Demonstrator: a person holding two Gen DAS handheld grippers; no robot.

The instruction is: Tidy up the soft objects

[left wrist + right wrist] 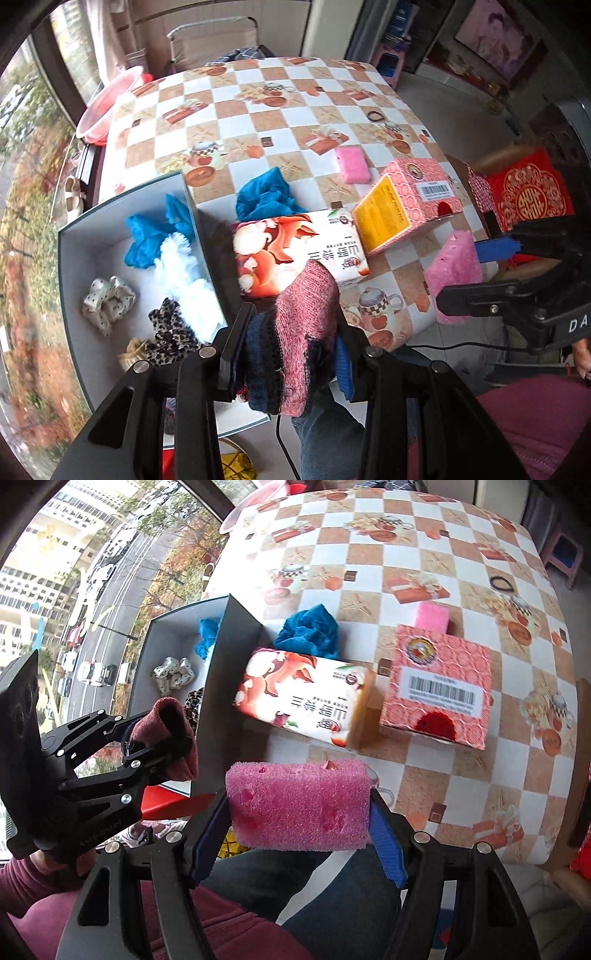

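My left gripper [291, 354] is shut on a pink and dark blue knitted sock [299, 332], held near the table's front edge beside the open grey box [122, 199]. The same sock [170, 734] shows in the right wrist view, in the left gripper [159, 738]. My right gripper [299, 812] is shut on a pink sponge [299, 805]; that sponge [452, 273] also appears at the right of the left wrist view. Inside the box lie a blue cloth [147, 236], a white fluffy piece [184, 273], a dotted scrunchie [107, 299] and a leopard scrunchie [170, 332].
On the checked tablecloth [258, 122] lie a crumpled blue cloth [266, 195], a second pink sponge [352, 164], a black hair band [375, 116], a long printed carton [295, 251] and a pink patterned carton [410, 199]. A red basin [107, 107] sits at the far left corner.
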